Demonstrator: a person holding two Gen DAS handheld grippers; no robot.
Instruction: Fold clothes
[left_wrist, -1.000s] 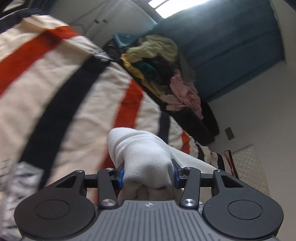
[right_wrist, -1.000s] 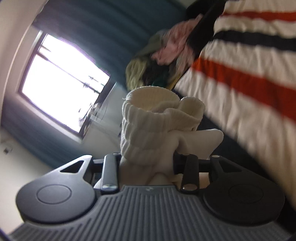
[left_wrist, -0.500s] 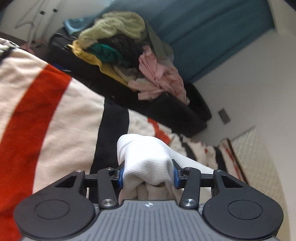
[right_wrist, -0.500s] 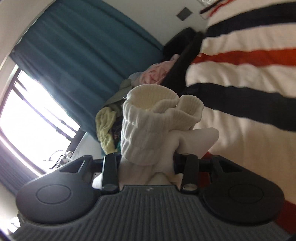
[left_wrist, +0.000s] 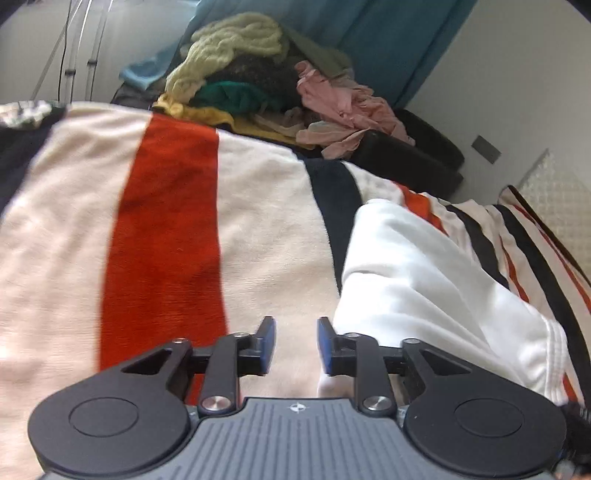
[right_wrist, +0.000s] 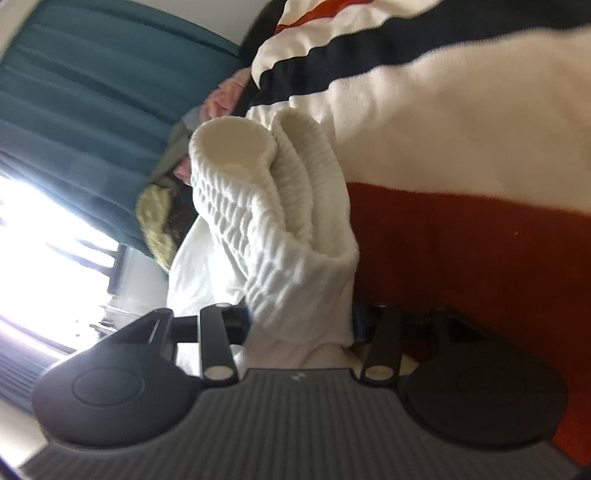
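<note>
Blanket (left_wrist: 177, 229): striped cream, red and black cover fills the middle and lower part of the left wrist view and the right half of the right wrist view; it serves as the folding surface.
Laundry heap (left_wrist: 258, 74): unsorted garments, pale yellow, green and pink, lie piled at the upper centre of the left wrist view, well apart from both grippers; by judgement, most of the task is left.
White garment (left_wrist: 424, 280): bundle lies on the blanket at centre right of the left wrist view, its ribbed cuff standing up at the centre of the right wrist view; by judgement it is being set down, the fold near done.
Open room: bare blanket at left and centre of the left wrist view gives free space; its far edge meets the heap at the top, and a pale wall closes the upper right.
Right gripper (right_wrist: 299, 321): jaws opening, the cuff between them, the pads hidden by cloth, so contact cannot be told.
Left gripper (left_wrist: 293, 345): jaws apart and closing, nothing between them, the white garment just beside the right-hand pad.
</note>
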